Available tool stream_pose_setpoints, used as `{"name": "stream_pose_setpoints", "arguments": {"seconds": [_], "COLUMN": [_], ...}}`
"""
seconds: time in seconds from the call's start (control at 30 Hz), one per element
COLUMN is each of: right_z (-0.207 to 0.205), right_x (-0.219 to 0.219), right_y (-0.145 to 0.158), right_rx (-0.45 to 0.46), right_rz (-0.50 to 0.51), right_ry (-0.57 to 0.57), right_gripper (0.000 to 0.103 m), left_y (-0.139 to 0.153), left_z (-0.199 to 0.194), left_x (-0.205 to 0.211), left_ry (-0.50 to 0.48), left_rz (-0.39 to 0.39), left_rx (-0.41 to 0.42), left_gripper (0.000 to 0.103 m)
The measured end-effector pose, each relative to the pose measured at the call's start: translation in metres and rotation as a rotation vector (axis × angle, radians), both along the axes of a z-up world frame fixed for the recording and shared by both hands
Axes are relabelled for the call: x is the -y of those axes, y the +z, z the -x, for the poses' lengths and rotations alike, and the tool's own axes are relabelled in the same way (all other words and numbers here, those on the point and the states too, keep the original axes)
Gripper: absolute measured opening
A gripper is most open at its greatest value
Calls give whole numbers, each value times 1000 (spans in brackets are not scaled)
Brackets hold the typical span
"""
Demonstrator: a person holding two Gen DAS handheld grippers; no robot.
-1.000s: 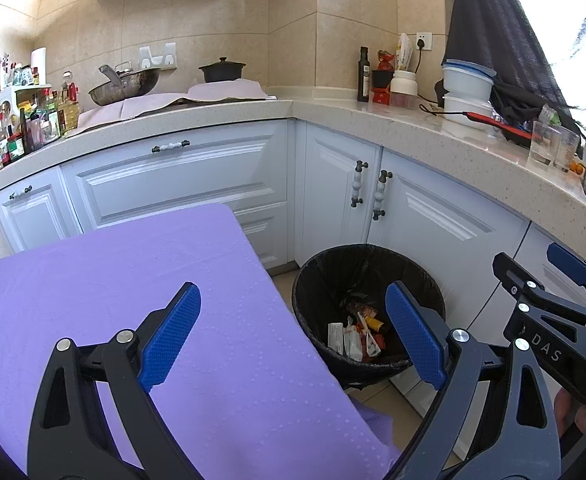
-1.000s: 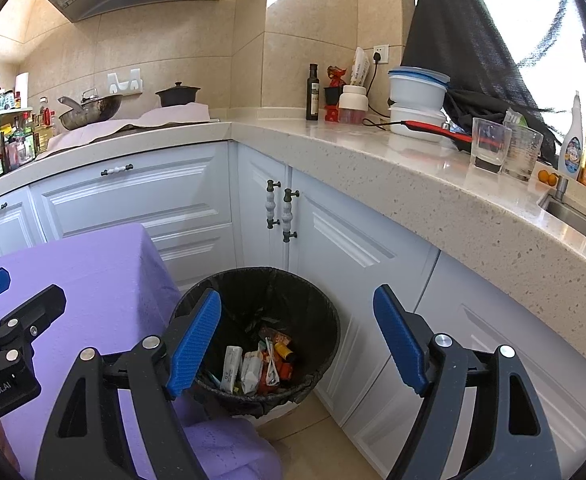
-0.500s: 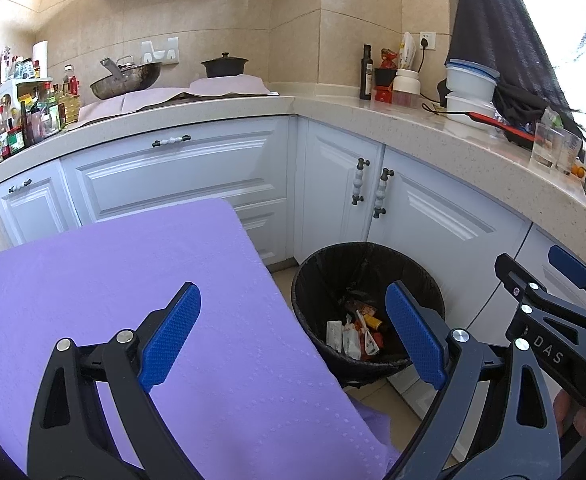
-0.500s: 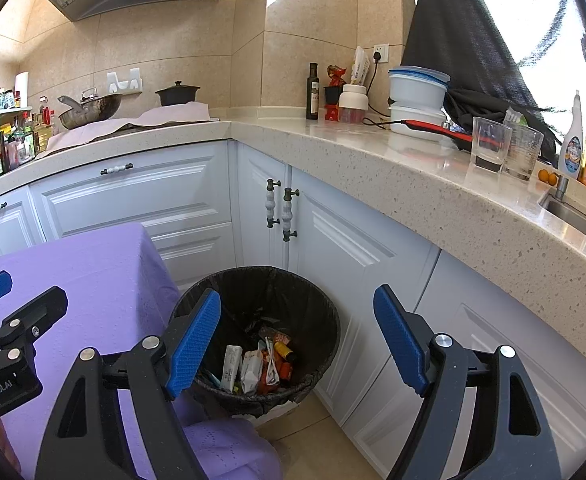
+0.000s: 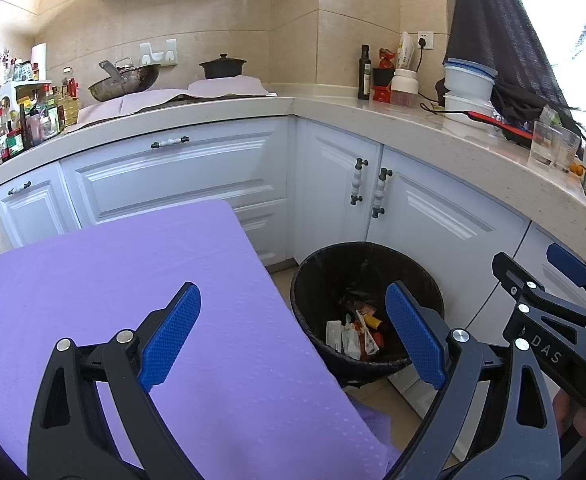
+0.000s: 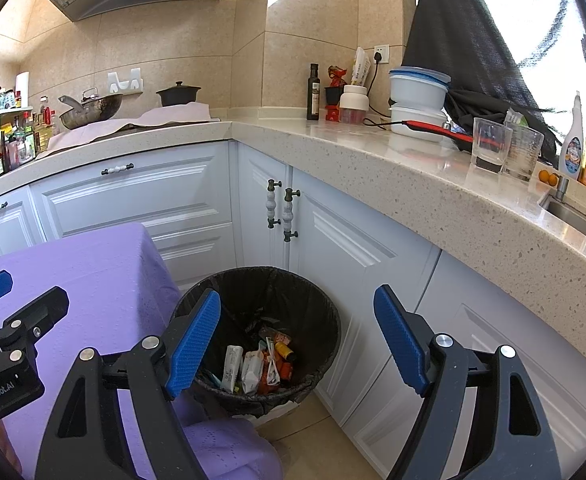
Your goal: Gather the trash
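Note:
A black bin (image 5: 367, 304) (image 6: 261, 336) lined with a dark bag stands on the floor by the corner cabinets. Inside lie several wrappers and packets (image 5: 355, 334) (image 6: 259, 364). My left gripper (image 5: 293, 334) hangs open over the edge of a purple-covered table (image 5: 113, 280), with nothing between its blue pads. My right gripper (image 6: 297, 340) is open too, held above the bin and holding nothing. Each gripper shows at the edge of the other's view.
White cabinets (image 6: 141, 196) and a speckled counter (image 6: 393, 176) wrap around the corner. On the counter stand a wok (image 6: 89, 110), a black pot (image 6: 179, 94), a bottle (image 6: 313, 92), white containers (image 6: 417, 100) and glasses (image 6: 489, 150). A sink (image 6: 581, 220) lies far right.

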State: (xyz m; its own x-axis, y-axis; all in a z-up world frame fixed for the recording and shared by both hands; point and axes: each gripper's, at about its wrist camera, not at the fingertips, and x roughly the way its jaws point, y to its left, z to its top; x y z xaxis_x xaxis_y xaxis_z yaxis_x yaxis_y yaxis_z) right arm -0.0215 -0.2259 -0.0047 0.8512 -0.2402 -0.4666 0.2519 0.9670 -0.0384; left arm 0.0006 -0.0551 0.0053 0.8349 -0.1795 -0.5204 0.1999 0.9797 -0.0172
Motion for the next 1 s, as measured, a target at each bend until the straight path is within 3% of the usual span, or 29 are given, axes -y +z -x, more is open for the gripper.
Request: {"name": "stream_pose_setpoints", "arguments": {"seconds": [1.0], "right_z": [0], "right_x": [-2], "right_y": [-5], "right_rx": [-6], "right_rz": [-1], "right_ry": [3], "right_gripper": [77], "left_y": [-2], "left_z": [4], "left_x": [4], "left_ry": [-3], "left_rz": [-54], "left_rx": [25], "left_gripper": [96]}}
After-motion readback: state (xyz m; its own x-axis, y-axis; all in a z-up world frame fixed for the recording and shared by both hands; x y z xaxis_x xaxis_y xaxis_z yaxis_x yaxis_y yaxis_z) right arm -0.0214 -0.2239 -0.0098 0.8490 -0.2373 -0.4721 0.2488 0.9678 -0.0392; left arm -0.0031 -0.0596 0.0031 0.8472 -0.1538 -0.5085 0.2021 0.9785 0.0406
